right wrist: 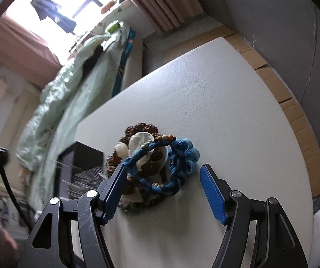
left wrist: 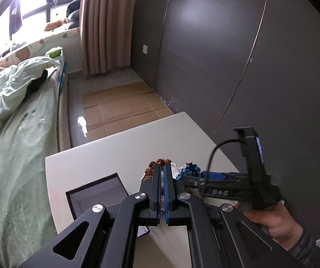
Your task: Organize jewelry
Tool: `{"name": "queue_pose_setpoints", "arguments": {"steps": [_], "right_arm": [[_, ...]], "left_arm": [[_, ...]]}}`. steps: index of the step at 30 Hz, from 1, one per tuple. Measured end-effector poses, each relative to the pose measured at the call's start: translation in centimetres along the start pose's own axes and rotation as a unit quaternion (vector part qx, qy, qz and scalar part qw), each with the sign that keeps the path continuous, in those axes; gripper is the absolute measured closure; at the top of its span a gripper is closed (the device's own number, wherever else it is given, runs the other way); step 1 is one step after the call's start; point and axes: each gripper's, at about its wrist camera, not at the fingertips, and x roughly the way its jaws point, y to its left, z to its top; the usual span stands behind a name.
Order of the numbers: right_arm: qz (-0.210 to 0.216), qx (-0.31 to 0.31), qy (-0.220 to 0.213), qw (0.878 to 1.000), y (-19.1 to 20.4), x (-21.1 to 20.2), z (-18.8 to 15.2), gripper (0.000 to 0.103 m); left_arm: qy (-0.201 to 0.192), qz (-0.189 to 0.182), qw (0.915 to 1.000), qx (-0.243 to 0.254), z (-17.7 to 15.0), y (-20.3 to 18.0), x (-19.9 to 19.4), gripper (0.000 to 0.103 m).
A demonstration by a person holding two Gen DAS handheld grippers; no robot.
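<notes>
Left hand-held gripper [left wrist: 162, 167]: jaws fully closed, blue pads together. Something small and pale shows in the slit between the pads lower down, can't tell what or whether it's gripped. It sits above the white table [left wrist: 119, 143], tips in front of the jewelry pile.

Right hand-held gripper [right wrist: 162, 172]: jaws wide apart, nothing held. It points down at the pile. Left pad is right at the edge of the blue braided bracelet [right wrist: 173, 156]; contact can't be confirmed. Right pad is clear of it, over bare table [right wrist: 215, 102].

Jewelry pile sits mid-table: blue braided bracelet on top, brown rough-bead bracelet [right wrist: 137, 129] under and behind it, a translucent white piece [right wrist: 141, 140] and a round pale bead [right wrist: 121, 148] in the middle.

Open black jewelry box [left wrist: 97, 192], grey lining, is on the table left of the pile, near the edge towards the bed [left wrist: 21, 116].

A hand [left wrist: 278, 221] holds the right unit's grip in the left wrist view.
</notes>
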Motion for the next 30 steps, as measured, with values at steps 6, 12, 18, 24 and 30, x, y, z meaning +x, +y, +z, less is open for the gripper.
{"name": "queue_pose_setpoints", "arguments": {"steps": [6,12,18,24,30], "right_arm": [[-0.005,-0.028,0.006,1.000,0.5,0.7,0.2,0.070],[0.017,-0.021,-0.015,1.000,0.1,-0.9,0.0,0.089],[0.062,-0.016,-0.042,0.997,0.1,-2.5,-0.3,0.089],[0.079,-0.012,-0.058,0.995,0.3,-3.3,-0.4,0.089],[0.094,0.003,-0.061,0.994,-0.7,-3.9,-0.4,0.090]], "left_arm": [[0.009,0.009,0.9999,0.005,-0.3,-0.1,0.5,0.101],[0.059,0.023,0.9978,0.019,-1.1,0.0,2.9,0.099],[0.118,0.025,0.9921,0.035,-2.5,0.3,5.7,0.097],[0.166,0.027,0.9832,0.069,-3.1,-0.1,8.0,0.097],[0.197,0.025,0.9728,0.120,-2.5,-1.1,9.1,0.032]]}}
